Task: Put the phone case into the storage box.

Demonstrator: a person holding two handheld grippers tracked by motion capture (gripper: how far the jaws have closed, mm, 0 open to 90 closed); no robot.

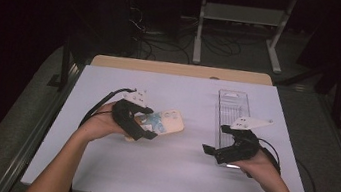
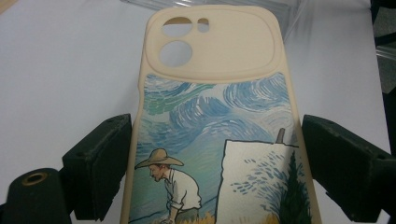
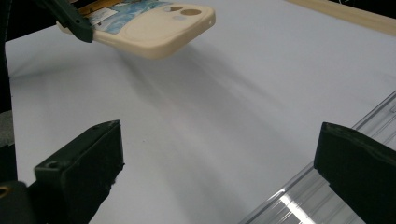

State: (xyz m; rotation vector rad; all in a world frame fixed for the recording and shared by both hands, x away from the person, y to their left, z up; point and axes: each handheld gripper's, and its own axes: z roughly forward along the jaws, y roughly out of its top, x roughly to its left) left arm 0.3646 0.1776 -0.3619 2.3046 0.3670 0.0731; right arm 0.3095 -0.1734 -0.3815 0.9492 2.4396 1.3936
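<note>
Clearly, everything here turned on where the clear box lay from the raised phone case.

Phone case: the cream phone case (image 1: 164, 122) hung off the white table (image 1: 167, 176), left of the middle, its painted back up and its camera end pointing right.

Left claw: the left gripper (image 1: 147, 123) was clamped on the phone case across its width, one pad (image 2: 100, 170) against each long edge, as the left gripper view showed (image 2: 219, 140).

Long axis of the case: it ran left to right across the table, straight out along the left claw's jaws, with the free camera end leading.

Clear box: the long clear box (image 1: 232, 116) lay flat at the right side of the table, its length running near to far, so it lay crosswise to the case.

Right claw: the right gripper (image 1: 211, 151) sat at the box's near end with its jaws wide apart and nothing between them; the right gripper view had the box's clear edge (image 3: 299, 196) beside one jaw and the case (image 3: 154, 28) aloft farther off.

Direction from left claw to box: rightward, well apart.

Nearer hand: the right one, by far, to the box.

Likely call: the case probably needed a quarter turn to line up with the box before going in.
</note>
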